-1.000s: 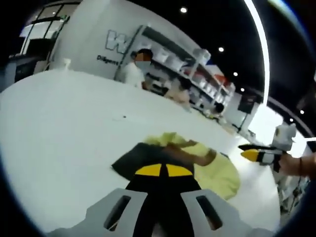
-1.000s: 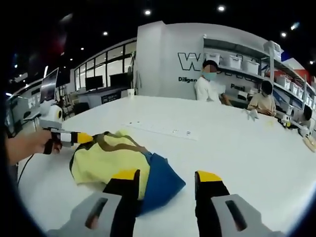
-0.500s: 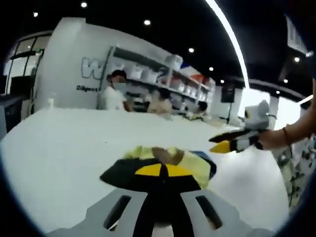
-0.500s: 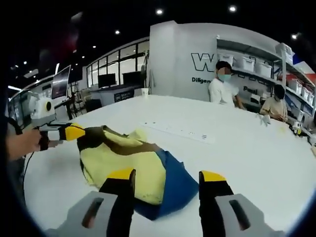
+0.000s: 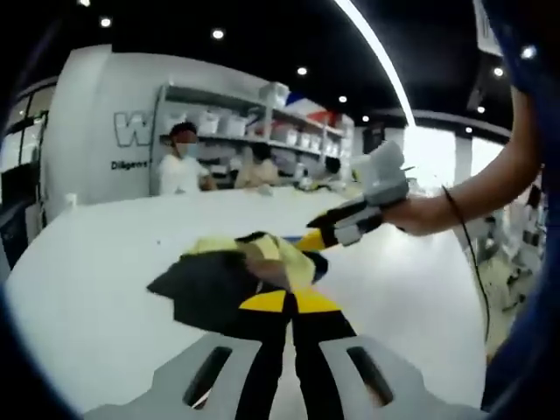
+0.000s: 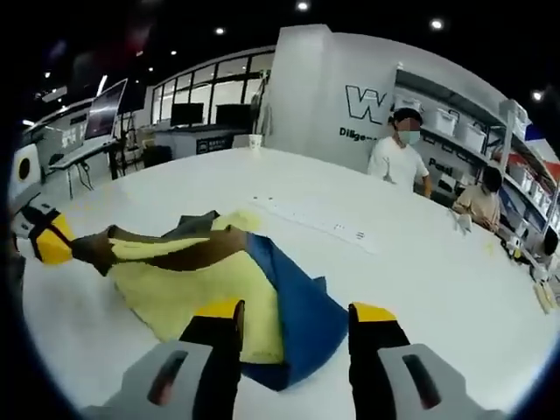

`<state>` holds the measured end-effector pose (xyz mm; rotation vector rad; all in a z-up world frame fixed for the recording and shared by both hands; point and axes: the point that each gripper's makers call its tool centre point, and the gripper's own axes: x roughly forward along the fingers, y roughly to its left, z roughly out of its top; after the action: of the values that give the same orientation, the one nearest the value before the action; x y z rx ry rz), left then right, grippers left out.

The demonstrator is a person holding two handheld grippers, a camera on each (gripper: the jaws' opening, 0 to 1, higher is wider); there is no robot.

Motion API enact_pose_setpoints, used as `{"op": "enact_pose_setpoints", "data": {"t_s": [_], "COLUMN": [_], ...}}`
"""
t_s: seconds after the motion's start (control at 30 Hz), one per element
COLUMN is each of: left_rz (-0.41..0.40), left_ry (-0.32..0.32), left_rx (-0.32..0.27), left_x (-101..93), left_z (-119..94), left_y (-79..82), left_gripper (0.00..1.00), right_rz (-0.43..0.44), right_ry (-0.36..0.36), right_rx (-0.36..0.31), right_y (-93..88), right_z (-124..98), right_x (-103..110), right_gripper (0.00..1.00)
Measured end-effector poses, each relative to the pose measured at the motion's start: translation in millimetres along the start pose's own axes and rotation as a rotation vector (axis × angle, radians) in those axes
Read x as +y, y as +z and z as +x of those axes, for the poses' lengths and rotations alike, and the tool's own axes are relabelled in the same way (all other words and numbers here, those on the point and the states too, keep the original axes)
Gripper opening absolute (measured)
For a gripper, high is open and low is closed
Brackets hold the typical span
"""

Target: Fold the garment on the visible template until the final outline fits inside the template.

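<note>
Garment (image 6: 227,280) bunched on white table (image 6: 420,271); left hand-held gripper (image 5: 289,302) pinching it; right hand-held gripper (image 6: 296,319) released; shelving (image 5: 254,118) behind.

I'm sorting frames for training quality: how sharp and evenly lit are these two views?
Left gripper view: soft and blurred, garment smeared, bright window glare at right. Right gripper view: sharper, garment folds readable, white table evenly lit, fisheye bending the walls.

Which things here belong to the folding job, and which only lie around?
Job:
- garment, yellow and blue
- left claw, shut on garment
- right claw, open
- white table

Around:
- long white strip on table
- shelves with bins
- seated people
</note>
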<state>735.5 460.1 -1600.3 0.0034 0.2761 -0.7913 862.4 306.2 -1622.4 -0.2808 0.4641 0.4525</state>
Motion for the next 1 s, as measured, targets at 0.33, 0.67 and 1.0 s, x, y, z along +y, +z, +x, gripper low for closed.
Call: {"op": "enact_pose_setpoints", "data": {"t_s": [0.33, 0.67, 1.0], "left_rz": [0.037, 0.064, 0.065], "left_ry": [-0.031, -0.087, -0.096], "left_rx": [0.103, 0.158, 0.162], "left_x": [-33.2, -71.1, -94.2], "left_z": [-26.0, -38.3, -41.2], "left_y": [-39.1, -59.6, -63.2], "left_gripper": [0.02, 0.02, 0.02], "right_rz": [-0.231, -0.338, -0.662], "right_ry": [0.201, 0.360, 0.460], "right_rx": [-0.013, 0.045, 0.140], "right_y": [6.0, -1.8, -6.2], "right_z": [-35.7, -65.9, -29.7], "right_x": [30.5, 43.4, 79.2], "right_gripper": [0.43, 0.39, 0.26]}}
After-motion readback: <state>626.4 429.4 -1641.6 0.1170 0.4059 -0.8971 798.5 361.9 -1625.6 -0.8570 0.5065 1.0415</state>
